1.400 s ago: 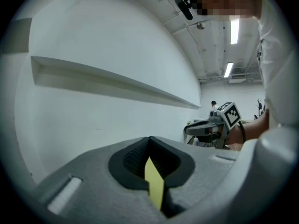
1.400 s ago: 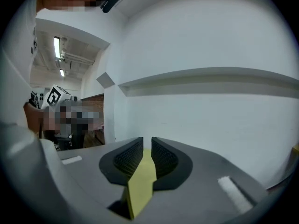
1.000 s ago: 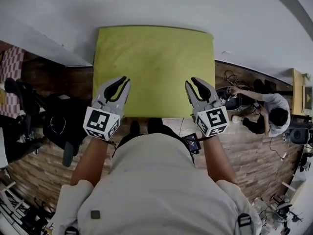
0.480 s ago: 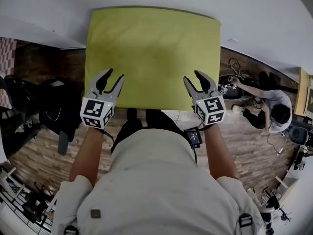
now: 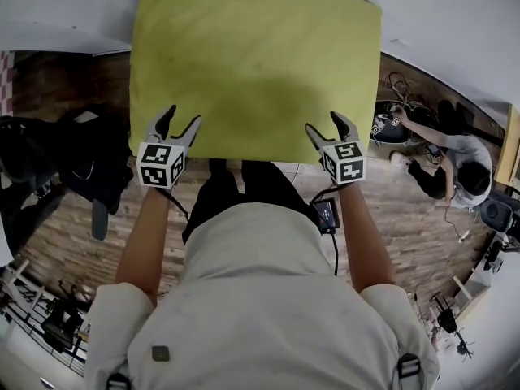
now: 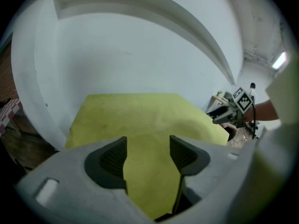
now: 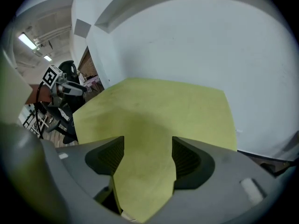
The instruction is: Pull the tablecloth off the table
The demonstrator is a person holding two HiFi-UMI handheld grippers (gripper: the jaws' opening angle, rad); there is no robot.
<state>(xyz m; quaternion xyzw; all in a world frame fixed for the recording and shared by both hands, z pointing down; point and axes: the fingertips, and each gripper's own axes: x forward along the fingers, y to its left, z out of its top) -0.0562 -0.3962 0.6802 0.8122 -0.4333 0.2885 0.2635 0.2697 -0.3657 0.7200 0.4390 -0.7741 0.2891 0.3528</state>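
Observation:
A yellow-green tablecloth (image 5: 252, 63) covers the table against the white wall and lies flat; it also fills the middle of the left gripper view (image 6: 135, 115) and of the right gripper view (image 7: 163, 106). My left gripper (image 5: 180, 122) is at the cloth's near left edge and my right gripper (image 5: 327, 126) at its near right edge. Both pairs of jaws are opening. The left gripper (image 6: 148, 143) and the right gripper (image 7: 148, 146) each show the cloth's near edge in the gap between the pads, with neither pad pressing on it.
A person (image 5: 455, 165) crouches on the wooden floor (image 5: 57, 242) to the right, among cables. A black office chair (image 5: 73, 161) stands to the left of the table. The white wall (image 5: 65, 6) runs behind it. My body is close to the near edge.
Both grippers have opened wide from nearly shut. They have dropped lower, to the cloth's near edge, and the cloth now fills more of the head view.

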